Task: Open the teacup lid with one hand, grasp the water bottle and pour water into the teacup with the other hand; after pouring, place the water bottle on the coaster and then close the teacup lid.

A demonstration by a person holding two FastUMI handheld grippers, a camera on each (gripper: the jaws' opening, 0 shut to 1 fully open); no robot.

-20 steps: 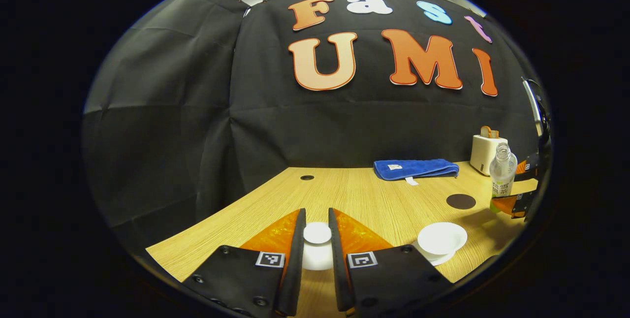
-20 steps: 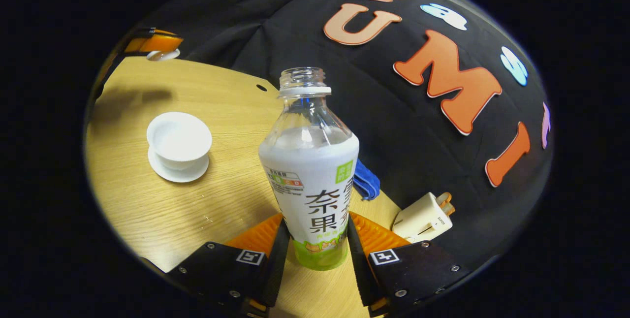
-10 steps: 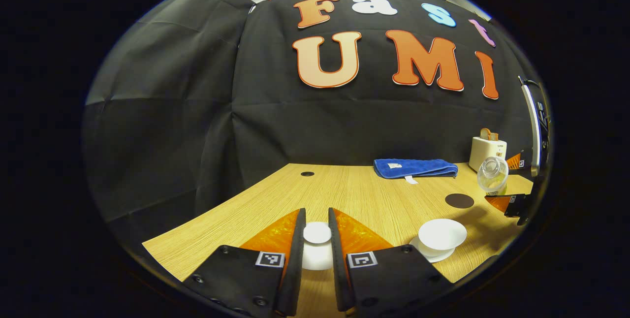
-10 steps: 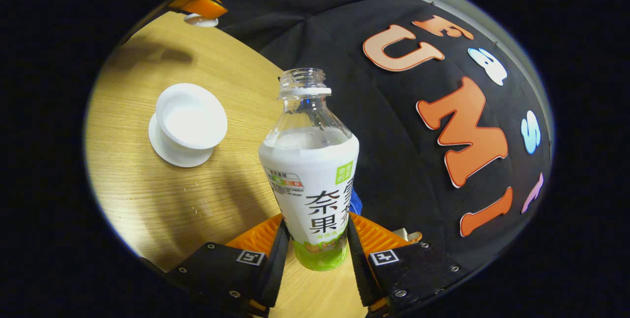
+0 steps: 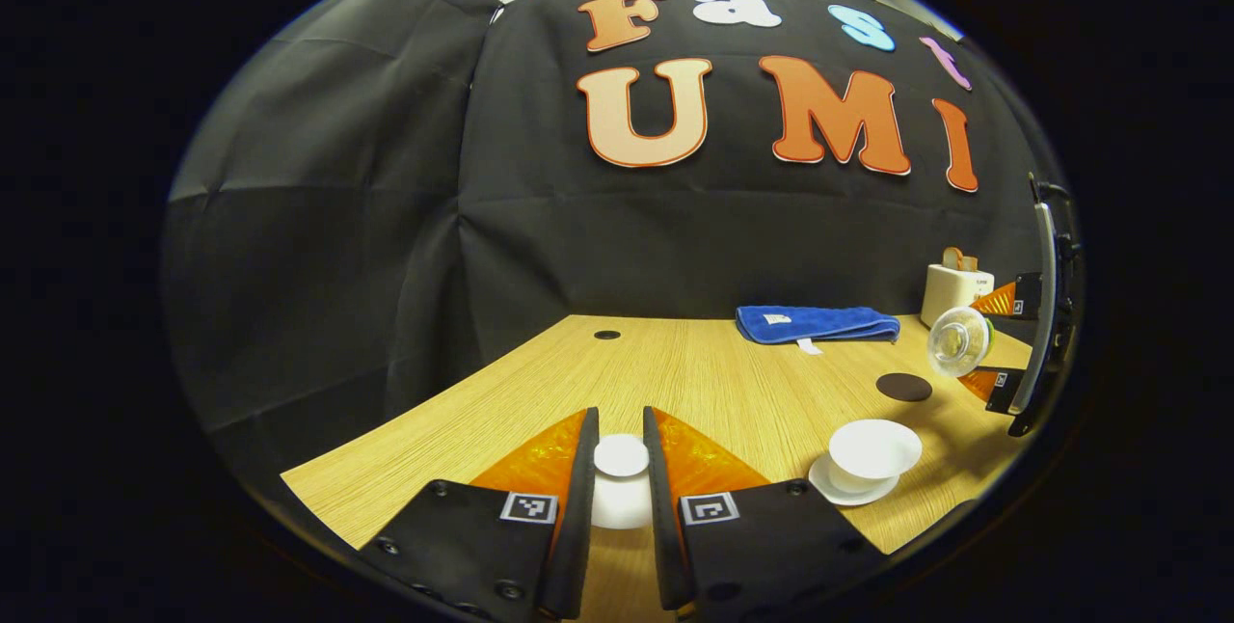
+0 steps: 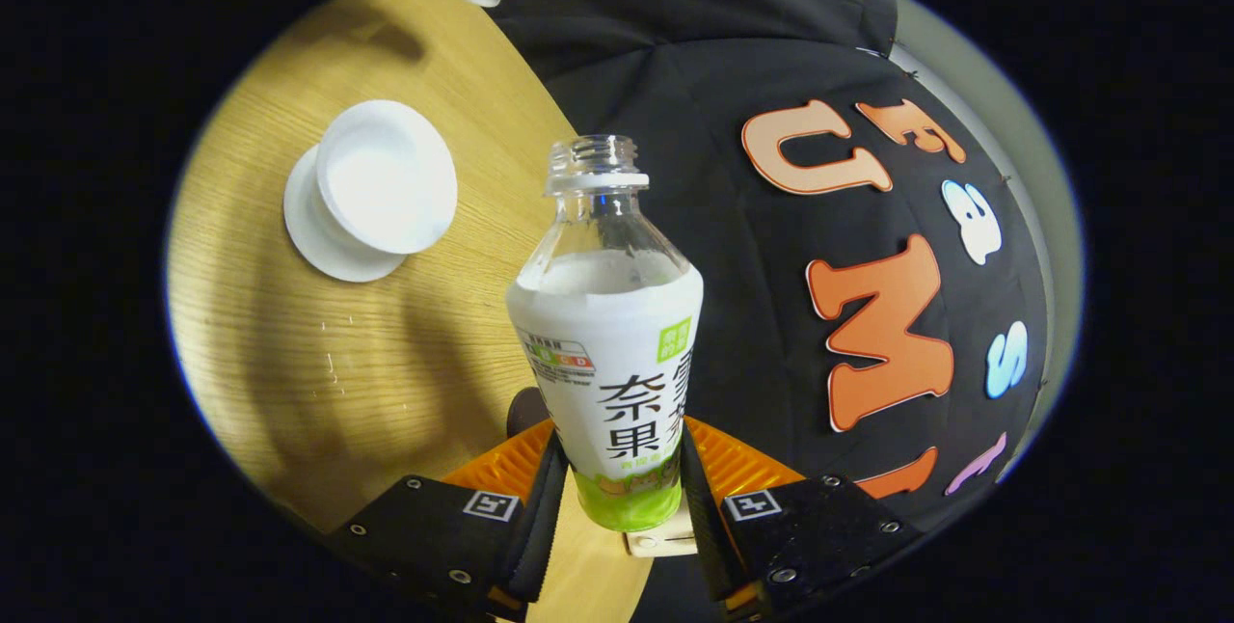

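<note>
1. While the left tongs (image 5: 621, 478) stay clenched on the teacup lid (image 5: 621, 457), holding it off to the left of the cup, the right tongs (image 6: 617, 507) have rolled the water bottle (image 6: 609, 334) well over from upright within the last second.
2. Seen from the left gripper view, the bottle (image 5: 960, 341) now turns its open mouth toward the camera at the far right, where a second ago it stood with its neck up.
3. Seen from the right gripper view, the right tongs grip the bottle low on its labelled body, both fingers pressing its sides, and the worktop (image 6: 318, 382) has swung steeply round behind it.
4. The teacup (image 6: 386, 177) sits uncovered on its saucer (image 6: 307, 239) to the left of the bottle's neck; no water is seen leaving the mouth yet.
5. The dark round coaster (image 5: 903, 387) lies bare on the worktop between the cup and the bottle, with a blue cloth (image 5: 818, 324) and a pale toaster (image 5: 952, 290) farther back.
6. Judging by this, lid removal and the bottle grasp are done and the pour is beginning; the mouth looks not yet over the cup, so more tilt risks spilling on the worktop.
</note>
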